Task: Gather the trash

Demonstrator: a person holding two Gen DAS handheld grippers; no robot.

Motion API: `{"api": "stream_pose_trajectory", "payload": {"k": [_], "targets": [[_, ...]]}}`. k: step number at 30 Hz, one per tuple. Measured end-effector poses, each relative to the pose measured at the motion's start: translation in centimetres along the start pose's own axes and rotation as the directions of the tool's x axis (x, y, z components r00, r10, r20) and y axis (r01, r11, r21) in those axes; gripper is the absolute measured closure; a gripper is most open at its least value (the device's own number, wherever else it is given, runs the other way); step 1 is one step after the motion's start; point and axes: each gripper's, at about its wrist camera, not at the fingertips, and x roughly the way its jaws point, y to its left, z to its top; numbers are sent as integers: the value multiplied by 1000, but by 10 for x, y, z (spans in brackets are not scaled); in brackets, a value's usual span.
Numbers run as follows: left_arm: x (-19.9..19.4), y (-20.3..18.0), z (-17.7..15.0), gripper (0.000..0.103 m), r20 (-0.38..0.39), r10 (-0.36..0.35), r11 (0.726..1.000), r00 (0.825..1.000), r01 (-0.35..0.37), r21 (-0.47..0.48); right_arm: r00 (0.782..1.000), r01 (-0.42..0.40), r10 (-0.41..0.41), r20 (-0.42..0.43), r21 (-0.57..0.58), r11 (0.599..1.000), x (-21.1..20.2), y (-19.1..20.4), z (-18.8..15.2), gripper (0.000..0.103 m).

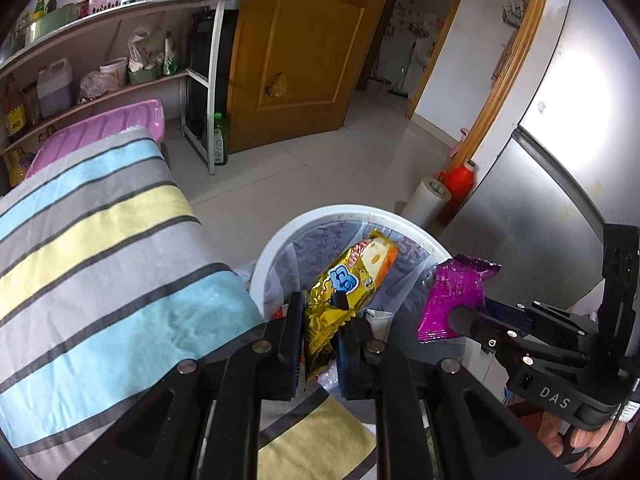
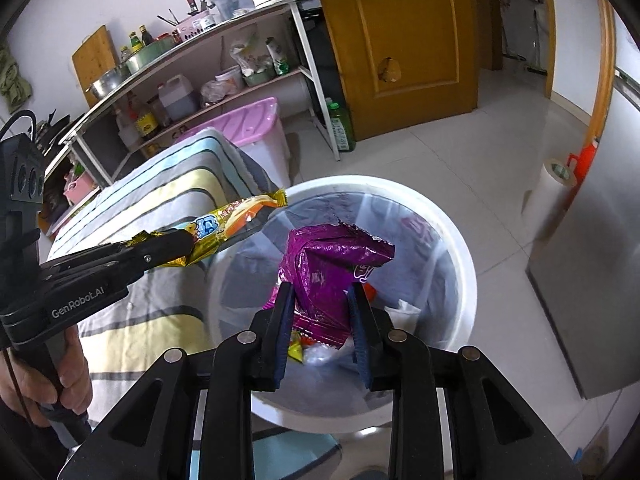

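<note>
My left gripper (image 1: pixel 320 312) is shut on a gold snack wrapper (image 1: pixel 352 276), which hangs over the near-left part of the white bin (image 1: pixel 280 240). The right wrist view shows that gold wrapper (image 2: pixel 236 220) sticking out of the left gripper (image 2: pixel 180 246) above the bin's left rim (image 2: pixel 460 240). My right gripper (image 2: pixel 320 292) is shut on a crumpled purple wrapper (image 2: pixel 324 264), held over the middle of the bin. From the left wrist view the purple wrapper (image 1: pixel 452 296) and right gripper (image 1: pixel 460 318) sit at the bin's right side. A clear liner and some trash lie inside.
A table under a striped cloth (image 1: pixel 100 260) borders the bin on the left, with a pink-lidded box (image 1: pixel 100 136) behind it. A steel fridge (image 1: pixel 560 160) stands on the right, with a white roll (image 1: pixel 430 200) and a red flask (image 1: pixel 458 178) beside it. Shelving and a wooden door (image 1: pixel 300 40) are behind.
</note>
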Motion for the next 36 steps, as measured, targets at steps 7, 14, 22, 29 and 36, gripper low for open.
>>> {"api": "stream_pose_trajectory", "payload": {"k": [7, 14, 22, 29, 36], "targets": [[5, 2, 0, 60, -8, -23, 1000, 1000, 22, -20, 1000, 7, -7, 5, 12, 1000, 1, -4, 0, 65], [-9, 3, -2, 60, 11, -16, 1000, 1000, 16, -14, 999, 28, -28, 30, 11, 1000, -12, -2, -6, 65], [-47, 5, -14, 60, 56, 21, 1000, 998, -20, -12, 996, 44, -43, 84, -18, 999, -46, 22, -14, 65], [-92, 4, -39, 59, 119, 57, 998, 991, -57, -5, 988, 61, -54, 144, -42, 997, -83, 49, -30, 65], [-127, 2, -66, 56, 157, 80, 997, 984, -81, -4, 982, 76, -59, 179, -93, 993, -113, 78, -59, 65]]}}
